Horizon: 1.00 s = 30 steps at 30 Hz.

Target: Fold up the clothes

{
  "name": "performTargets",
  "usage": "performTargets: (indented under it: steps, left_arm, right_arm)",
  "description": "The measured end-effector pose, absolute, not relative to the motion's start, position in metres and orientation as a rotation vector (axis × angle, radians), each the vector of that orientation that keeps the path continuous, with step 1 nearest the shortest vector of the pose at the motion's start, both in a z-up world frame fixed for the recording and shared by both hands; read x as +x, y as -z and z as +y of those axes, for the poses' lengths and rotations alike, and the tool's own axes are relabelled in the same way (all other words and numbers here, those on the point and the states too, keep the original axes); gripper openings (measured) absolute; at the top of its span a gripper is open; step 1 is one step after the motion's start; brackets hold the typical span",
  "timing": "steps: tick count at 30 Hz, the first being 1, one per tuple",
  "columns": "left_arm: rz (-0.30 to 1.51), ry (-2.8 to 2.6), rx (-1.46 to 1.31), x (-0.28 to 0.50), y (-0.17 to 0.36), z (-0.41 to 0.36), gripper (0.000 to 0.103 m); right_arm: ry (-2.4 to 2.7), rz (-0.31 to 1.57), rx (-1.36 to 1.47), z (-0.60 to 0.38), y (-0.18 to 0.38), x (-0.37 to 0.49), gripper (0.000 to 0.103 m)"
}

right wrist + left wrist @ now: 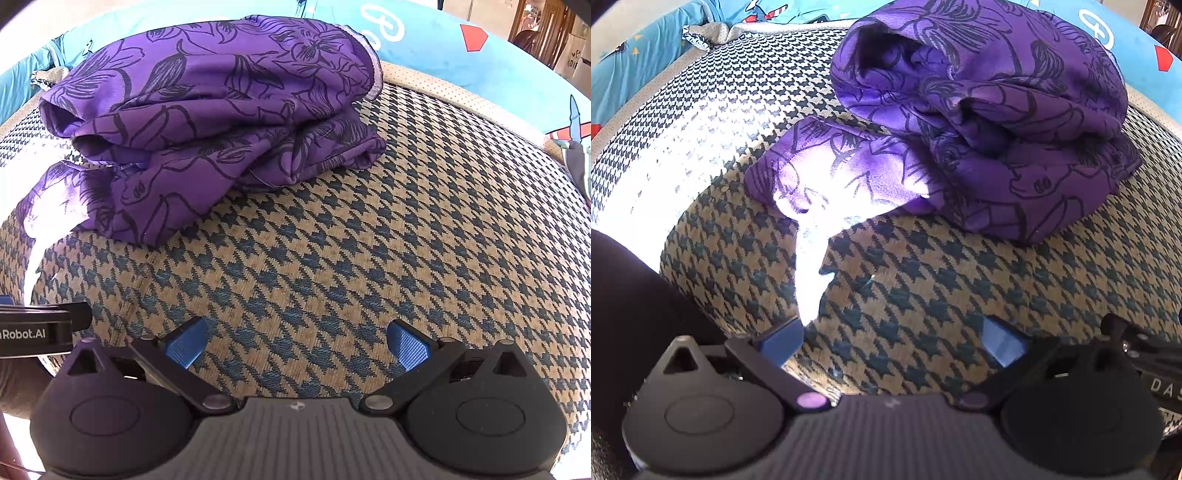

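Strong daylight is cast from the left in both views. In the left wrist view a hard patch of glare is burned across the houndstooth cover [923, 295] and over the near flap of the purple garment [979, 122], where the print is washed out to white; the pattern there cannot be read. A dark shadow, probably thrown by the left tool [892, 341] or its holder, is laid over the lower half. The right wrist view is lit more evenly, with glare kept to its left edge on the garment [207, 110]. Heavy fisheye bending is seen at all borders, and the corners are vignetted. The right tool [297, 345] is rendered sharply.
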<state>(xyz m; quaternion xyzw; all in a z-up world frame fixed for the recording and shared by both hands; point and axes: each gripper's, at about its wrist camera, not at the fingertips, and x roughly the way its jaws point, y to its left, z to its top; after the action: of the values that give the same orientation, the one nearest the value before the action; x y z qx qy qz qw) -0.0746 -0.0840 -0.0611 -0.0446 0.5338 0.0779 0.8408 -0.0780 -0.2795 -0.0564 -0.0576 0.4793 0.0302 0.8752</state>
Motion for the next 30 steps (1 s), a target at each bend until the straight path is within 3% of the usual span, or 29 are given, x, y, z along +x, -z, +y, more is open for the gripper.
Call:
performTargets:
  steps: [30]
  left_arm:
    - [1.127, -0.158, -0.083, -0.0768, 0.0597, -0.0889, 0.103]
  right_arm:
    - [-0.057, 0.999, -0.122, -0.2801, 0.0595, -0.0816, 0.103]
